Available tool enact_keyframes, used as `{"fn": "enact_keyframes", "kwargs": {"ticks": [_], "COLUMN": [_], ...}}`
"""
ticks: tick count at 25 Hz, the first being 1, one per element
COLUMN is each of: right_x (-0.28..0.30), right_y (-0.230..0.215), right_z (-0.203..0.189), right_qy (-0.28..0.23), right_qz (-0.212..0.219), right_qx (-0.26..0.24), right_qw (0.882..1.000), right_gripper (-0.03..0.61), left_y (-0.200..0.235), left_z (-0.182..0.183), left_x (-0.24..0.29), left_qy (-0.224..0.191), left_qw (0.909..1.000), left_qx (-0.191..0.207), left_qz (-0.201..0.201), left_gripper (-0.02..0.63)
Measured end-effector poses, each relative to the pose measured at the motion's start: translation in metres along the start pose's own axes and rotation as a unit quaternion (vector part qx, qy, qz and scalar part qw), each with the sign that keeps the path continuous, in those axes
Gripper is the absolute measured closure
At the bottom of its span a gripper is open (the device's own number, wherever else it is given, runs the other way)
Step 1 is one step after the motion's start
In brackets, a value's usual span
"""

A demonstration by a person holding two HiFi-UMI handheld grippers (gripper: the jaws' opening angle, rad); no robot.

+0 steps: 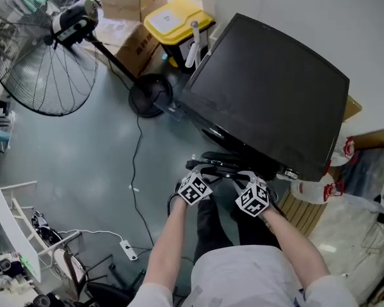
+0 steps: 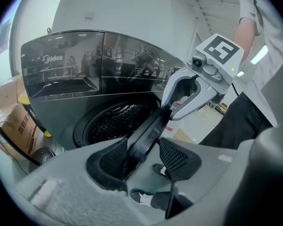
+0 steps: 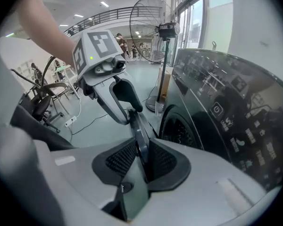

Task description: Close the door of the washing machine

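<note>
Door (image 2: 146, 135) open, swung well out from washer (image 1: 269, 88) and seen edge-on from both gripper views. Drum (image 2: 118, 121) mouth uncovered behind it. Sits low on the washer front, just ahead of the person's legs in the head view.

Left gripper (image 2: 144, 157): released, spread wide around the door rim, with one pad touching the rim and the other clear of it. No hold there, only a straddle.

Right gripper (image 3: 139, 159): clenched on the same rim just beside the left, both pads against the dark edge.

Step in hand, judging by the wide gap to the front: the closing swing, not yet far along, latch nowhere near the catch.

Next move, as a judgement:
- Carry the rim round toward the drum mouth with the right grasp, following the hinge arc, not a straight push.
- Keep the left either off the rim or pressing behind it as a guide, without twisting the door.
- Ease off the pinch ahead of contact, to avoid trapping pads between door and front.
- Finish with a firm press on the door face until latched.

Likely snag: bouncing back off the seal after too soft a push.
</note>
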State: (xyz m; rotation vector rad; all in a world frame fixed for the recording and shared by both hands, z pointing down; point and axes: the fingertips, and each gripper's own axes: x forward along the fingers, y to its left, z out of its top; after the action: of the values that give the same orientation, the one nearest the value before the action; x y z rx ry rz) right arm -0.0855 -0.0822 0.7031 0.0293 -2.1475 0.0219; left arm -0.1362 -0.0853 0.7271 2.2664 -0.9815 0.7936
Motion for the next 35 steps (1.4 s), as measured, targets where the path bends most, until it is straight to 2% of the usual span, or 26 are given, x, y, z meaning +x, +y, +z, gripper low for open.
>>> {"fn": "enact_keyframes", "kwargs": {"ticks": [8,14,18,22,23,25,27,30,33,35], "right_x": [0.004,0.006,0.007,0.005,0.004,0.004,0.004,0.003,-0.001,-0.004], "right_y": [-0.017,-0.031,-0.038,-0.053,-0.056,-0.061,-0.065,-0.071,-0.072,-0.069], "right_z": [0.001,0.003,0.004,0.01,0.01,0.01,0.011,0.011,0.012,0.012], "right_qy": [0.016,0.025,0.032,0.036,0.036,0.033,0.028,0.02,0.013,0.004], "right_qz": [-0.062,-0.084,-0.124,-0.17,-0.18,-0.198,-0.213,-0.221,-0.217,-0.217], "right_qx": [0.086,0.121,0.154,0.179,0.188,0.205,0.22,0.241,0.26,0.274], "right_qw": [0.994,0.989,0.98,0.968,0.965,0.958,0.952,0.945,0.941,0.937], "right_gripper": [0.482,0.478,0.474,0.474,0.474,0.472,0.472,0.474,0.512,0.515], "left_y": [0.018,0.029,0.038,0.053,0.054,0.053,0.053,0.055,0.055,0.055], "left_z": [0.013,0.024,0.029,0.027,0.026,0.02,0.016,0.018,0.024,0.028], "left_x": [0.003,0.003,0.0,-0.008,-0.009,-0.01,-0.007,-0.002,0.003,0.006], "left_qy": [-0.011,-0.023,-0.045,-0.072,-0.075,-0.078,-0.08,-0.085,-0.086,-0.084], "left_qw": [0.9974,0.9982,0.999,0.9947,0.9934,0.9914,0.9899,0.9882,0.9879,0.9881], "left_qx": [0.036,0.035,0.0,-0.06,-0.073,-0.095,-0.108,-0.119,-0.122,-0.122], "left_qz": [-0.061,-0.042,-0.004,0.043,0.047,0.047,0.046,0.046,0.044,0.043], "left_gripper": [0.42,0.42,0.425,0.491,0.506,0.577,0.605,0.609,0.609,0.609]}}
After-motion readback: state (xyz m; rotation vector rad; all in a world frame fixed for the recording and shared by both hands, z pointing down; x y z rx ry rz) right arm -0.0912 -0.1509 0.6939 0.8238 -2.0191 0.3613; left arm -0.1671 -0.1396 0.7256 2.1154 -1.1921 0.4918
